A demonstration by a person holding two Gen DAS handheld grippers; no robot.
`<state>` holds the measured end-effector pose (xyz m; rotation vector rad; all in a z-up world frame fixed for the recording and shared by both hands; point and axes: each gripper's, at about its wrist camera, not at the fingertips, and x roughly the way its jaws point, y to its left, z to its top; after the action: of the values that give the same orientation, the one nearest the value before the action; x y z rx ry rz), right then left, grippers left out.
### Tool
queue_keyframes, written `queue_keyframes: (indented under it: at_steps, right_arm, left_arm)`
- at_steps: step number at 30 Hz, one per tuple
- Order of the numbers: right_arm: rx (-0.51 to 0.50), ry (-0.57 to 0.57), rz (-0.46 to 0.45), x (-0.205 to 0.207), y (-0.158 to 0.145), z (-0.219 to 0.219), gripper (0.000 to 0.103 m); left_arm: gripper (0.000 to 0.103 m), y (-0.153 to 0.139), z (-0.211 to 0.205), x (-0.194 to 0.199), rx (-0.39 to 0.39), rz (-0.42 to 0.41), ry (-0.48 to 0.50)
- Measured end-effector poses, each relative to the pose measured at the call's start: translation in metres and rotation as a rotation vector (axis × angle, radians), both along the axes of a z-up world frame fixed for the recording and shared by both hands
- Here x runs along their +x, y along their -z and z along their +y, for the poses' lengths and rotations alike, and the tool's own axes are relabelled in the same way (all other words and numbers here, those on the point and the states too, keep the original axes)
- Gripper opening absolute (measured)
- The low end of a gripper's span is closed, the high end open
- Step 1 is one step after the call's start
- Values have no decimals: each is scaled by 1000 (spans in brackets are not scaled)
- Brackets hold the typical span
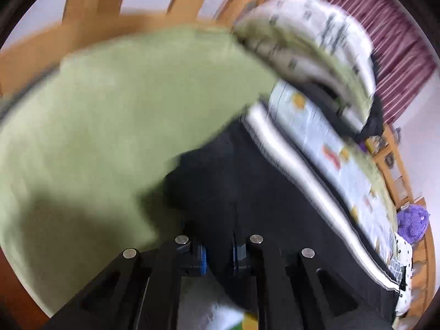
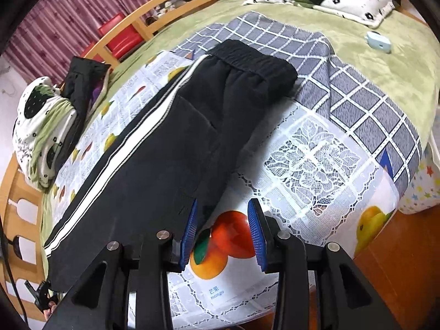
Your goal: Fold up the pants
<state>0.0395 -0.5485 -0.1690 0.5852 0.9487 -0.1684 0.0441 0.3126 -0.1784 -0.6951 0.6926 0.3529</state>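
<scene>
Here, the only writing that could be read was on the fruit-printed cloth [image 2: 217,291] under the right gripper [image 2: 222,231]: the word "mango" with two Chinese characters above it, printed just below a picture of orange fruit. Other small print on that cloth, beside the white stripe of the pants, was too small to read.

The pants [image 2: 170,143] were black with a white stripe along one side. They lay flat on the bed, over the fruit-printed cloth and a grey checked cloth [image 2: 357,93], with the elastic waistband at the far end and the legs coming toward the camera. The right gripper's blue pads [image 2: 189,236] stood partly apart. The edge of the pants reached the left pad and lay a little into the gap, but the pads did not press on it; mostly the printed fruit showed between them.

In the left wrist view, which was blurred, the left gripper [image 1: 218,253] was nearly closed, and black fabric of the pants [image 1: 247,192] passed between its pads, so it held the cloth. The pants stretched away from it, the white stripe on the right, and the green bed cover [image 1: 110,110] lay to the left.
</scene>
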Motion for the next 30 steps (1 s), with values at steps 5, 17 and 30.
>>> queue_keyframes:
  at_steps: [5,17,30]
  right_arm:
    - [-40,4,-39,9,0,-6,37]
    - [146,165,-133,92,37,-77,58]
    - [-78,-81,43,114,27,-91,52]
  left_arm:
    - [12,-6,-2,7,69,79,24]
    - [52,-21,-27,-32,105,155,1]
    - [53,-62,-77,-18,175,110,90]
